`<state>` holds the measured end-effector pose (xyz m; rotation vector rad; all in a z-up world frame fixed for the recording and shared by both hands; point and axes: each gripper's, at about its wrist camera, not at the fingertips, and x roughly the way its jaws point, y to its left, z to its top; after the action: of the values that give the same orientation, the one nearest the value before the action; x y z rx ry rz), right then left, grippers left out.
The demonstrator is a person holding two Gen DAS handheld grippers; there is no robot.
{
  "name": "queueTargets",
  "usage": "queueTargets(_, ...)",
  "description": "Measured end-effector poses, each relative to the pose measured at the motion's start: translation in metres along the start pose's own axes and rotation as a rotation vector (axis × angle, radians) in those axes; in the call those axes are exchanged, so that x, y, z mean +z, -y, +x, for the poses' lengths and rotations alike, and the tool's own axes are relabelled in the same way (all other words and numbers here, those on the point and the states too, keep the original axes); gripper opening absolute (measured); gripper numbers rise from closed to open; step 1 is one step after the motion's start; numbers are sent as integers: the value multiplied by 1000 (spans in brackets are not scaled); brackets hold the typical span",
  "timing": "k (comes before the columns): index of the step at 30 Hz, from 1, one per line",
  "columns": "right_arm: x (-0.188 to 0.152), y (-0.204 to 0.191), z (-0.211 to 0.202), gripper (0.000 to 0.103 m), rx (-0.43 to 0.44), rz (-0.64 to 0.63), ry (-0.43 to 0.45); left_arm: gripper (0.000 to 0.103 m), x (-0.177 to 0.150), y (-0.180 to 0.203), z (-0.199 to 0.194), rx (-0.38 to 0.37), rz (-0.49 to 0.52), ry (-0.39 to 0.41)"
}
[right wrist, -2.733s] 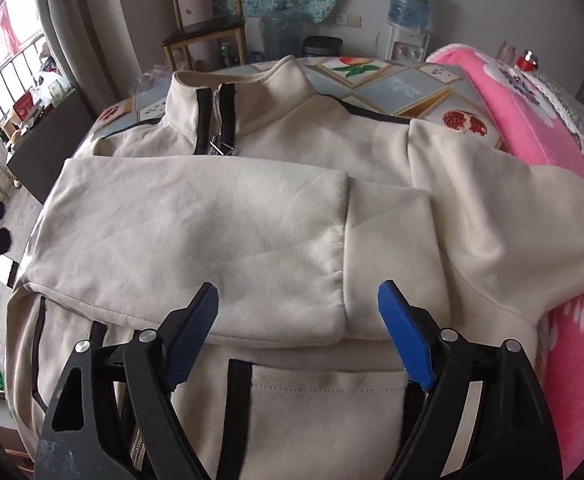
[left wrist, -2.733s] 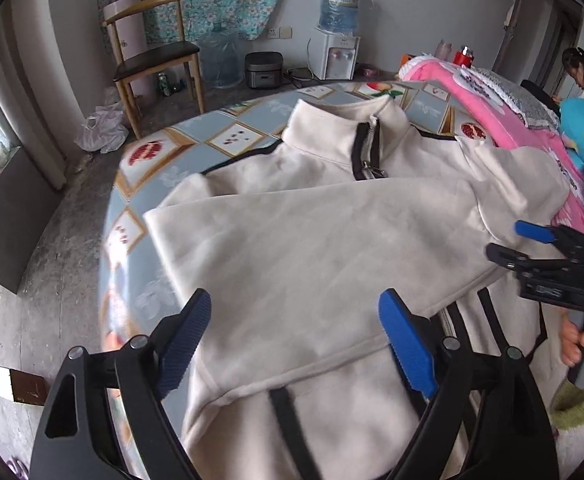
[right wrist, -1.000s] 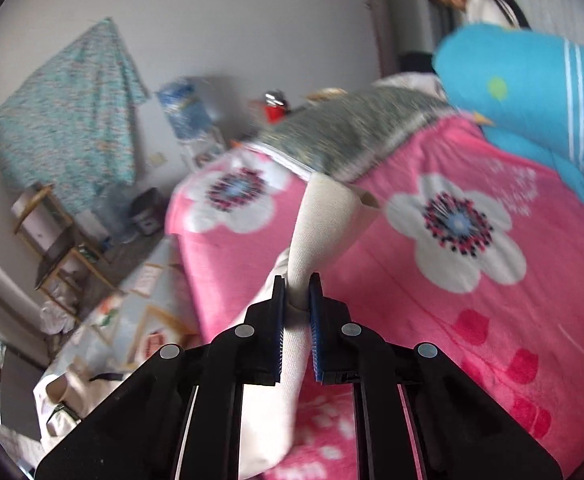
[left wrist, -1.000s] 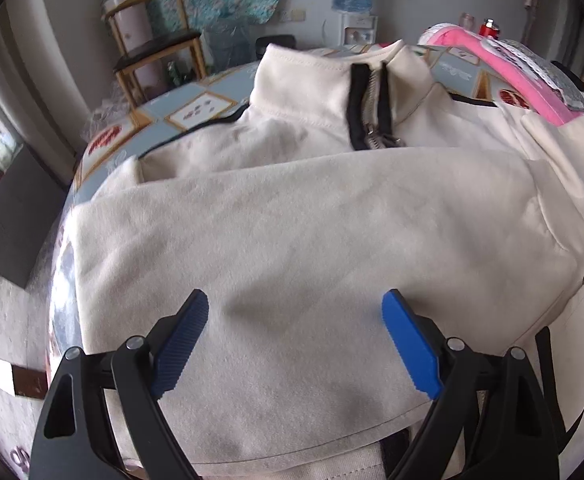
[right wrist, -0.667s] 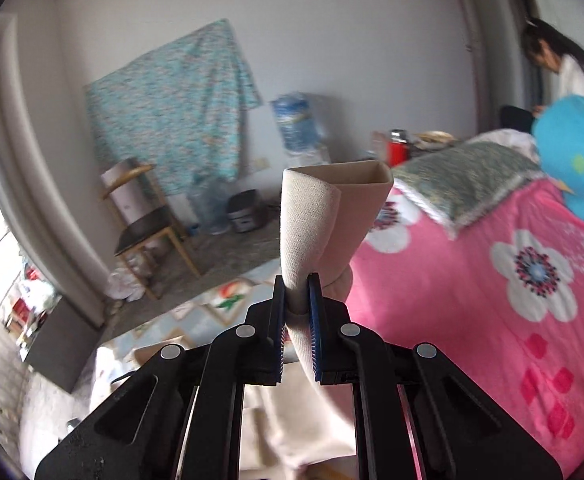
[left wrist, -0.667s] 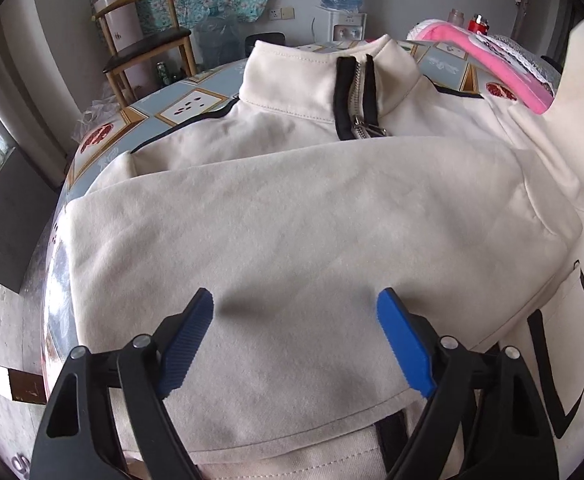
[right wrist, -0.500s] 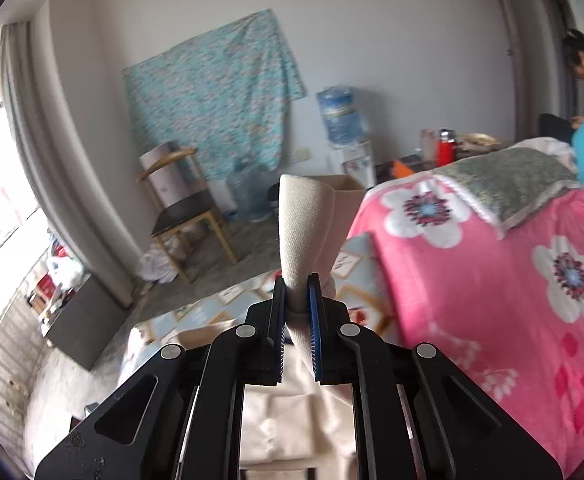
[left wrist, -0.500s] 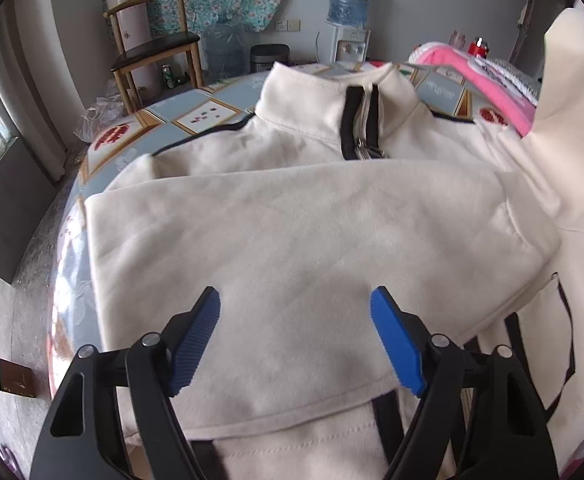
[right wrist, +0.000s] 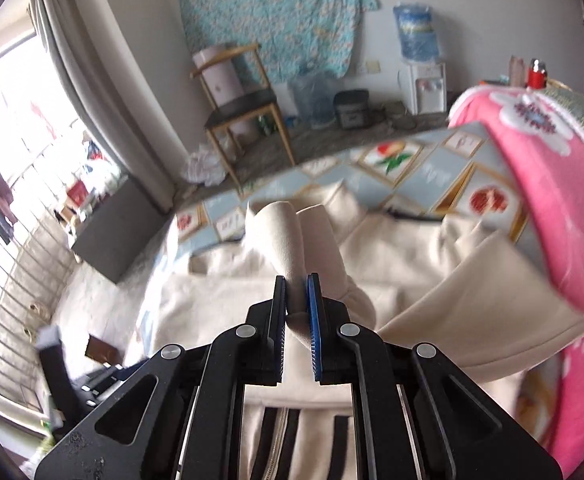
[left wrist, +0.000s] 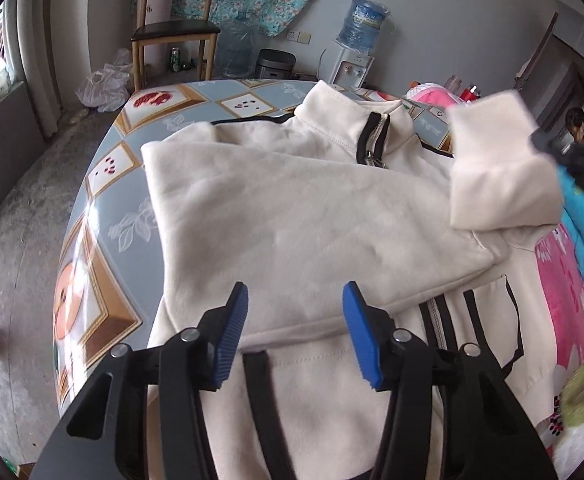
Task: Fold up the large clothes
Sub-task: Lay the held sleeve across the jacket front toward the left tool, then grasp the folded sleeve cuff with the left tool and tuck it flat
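My right gripper (right wrist: 297, 300) is closed on the jacket (left wrist: 300, 216) cuff (right wrist: 292, 236), lifted above the table (left wrist: 104, 168). My left gripper (left wrist: 294, 336) is open over the jacket.

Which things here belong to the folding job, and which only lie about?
For the job:
- cream jacket
- its sleeve cuff, clamped in the right tongs
- left tongs, open

Lying about:
- wooden chair
- water dispenser
- pink blanket

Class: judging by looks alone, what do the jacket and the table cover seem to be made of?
Jacket: seemingly a soft, matte cream fleece or brushed knit; it drapes in rounded folds without shine. Table cover: probably glossy printed vinyl or oilcloth; it shows bright window glare.
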<state>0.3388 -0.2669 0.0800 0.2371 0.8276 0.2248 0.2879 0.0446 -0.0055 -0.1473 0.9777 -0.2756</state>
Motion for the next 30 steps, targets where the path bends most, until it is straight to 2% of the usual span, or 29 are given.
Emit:
queueTargets(4, -42, -24, 33, 13, -28, -70, -63, 45, -3, -5, -3, -49, -16, -7)
queueTargets(6, -60, -28, 42, 19, 19, -76, -100, 45, -1, -2, -2, -80, -15, -11)
queueTargets(8, -74, -26, 45, 44, 78, -71, -143, 45, 3, 4, -1, -138, -14, -17)
queueTargets(10, -85, -20, 39, 52, 119, -55, -150, 45, 6, 11, 3, -196, -22, -32)
queueTargets(13, -97, -4, 21, 53, 147, -22, -142, 45, 13, 24, 14, -290, -54, -74)
queueTargets(17, -111, 30, -4, 53, 124, 57, -98, 45, 22, 42, 35, -373, -103, -126)
queueTargets(18, -115, 39, -9, 52, 100, 69, -91, 45, 25, 46, 40, -392, -112, -140)
queueTargets(19, -119, 48, -11, 45, 69, 74, -90, 45, 29, 52, 49, -407, -124, -163)
queueTargets(20, -123, 56, -13, 36, 25, 79, -94, 45, 32, 57, 57, -409, -133, -183)
queueTargets(23, -135, 74, -15, 24, -40, 95, -113, 45, 42, 68, 86, -370, -161, -237)
queueTargets(27, -146, 84, -13, 22, -110, 73, -105, 45, 48, 78, 108, -296, -169, -277)
queueTargets(30, -146, 87, -13, 22, -143, 62, -82, 45, 51, 87, 111, -239, -138, -259)
